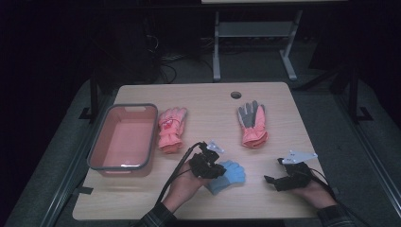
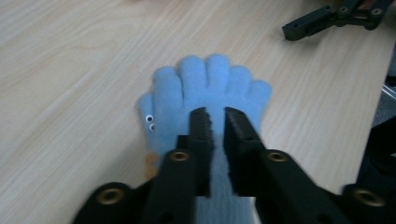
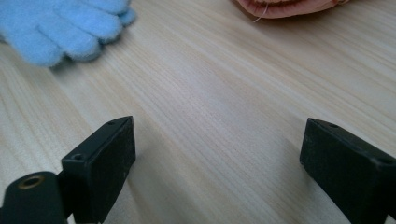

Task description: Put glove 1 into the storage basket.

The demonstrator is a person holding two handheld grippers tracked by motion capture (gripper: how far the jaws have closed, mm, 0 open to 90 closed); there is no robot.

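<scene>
High view: blue glove [image 1: 228,176] lies near the table's [image 1: 198,97] front edge, well right of the pink bin [image 1: 124,139]. Left gripper [image 1: 213,169] sits on its cuff end; right gripper [image 1: 272,179] rests apart, further right.

Left gripper view: jaws nearly closed, pinching a ridge of blue glove [image 2: 208,88] fabric.

Right gripper view: jaws spread wide over bare wood, holding nothing; glove fingers [image 3: 65,28] beyond.

No legible text or labels anywhere.
</scene>
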